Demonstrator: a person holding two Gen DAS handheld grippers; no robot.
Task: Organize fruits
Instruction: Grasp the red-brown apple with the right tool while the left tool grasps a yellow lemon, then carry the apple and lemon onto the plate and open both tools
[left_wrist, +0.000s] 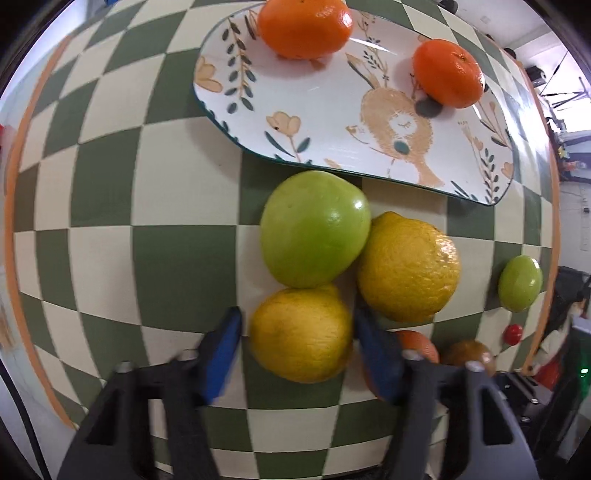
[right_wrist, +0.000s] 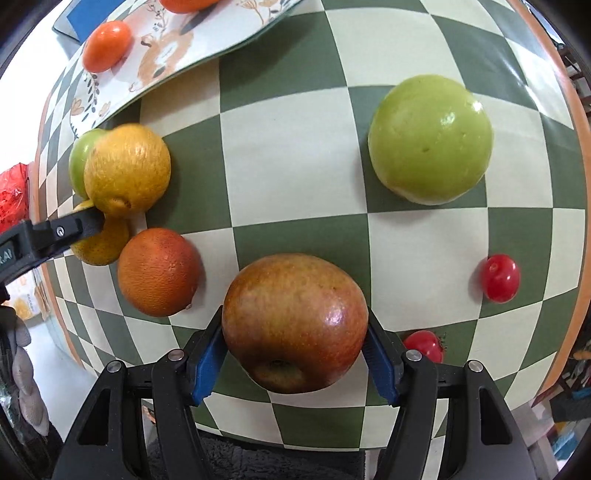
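While two tangerines already lie on the plate ahead, the left hand-held gripper brackets a lemon, apparently pinching it; the right hand-held gripper pinches an apple. Most fruit remains on the bench.

Both wrist views looked almost straight down, close over the checked cloth. The left sat above a lemon, plate ahead; the right above an apple. Both caught the lemons, plate and orange.
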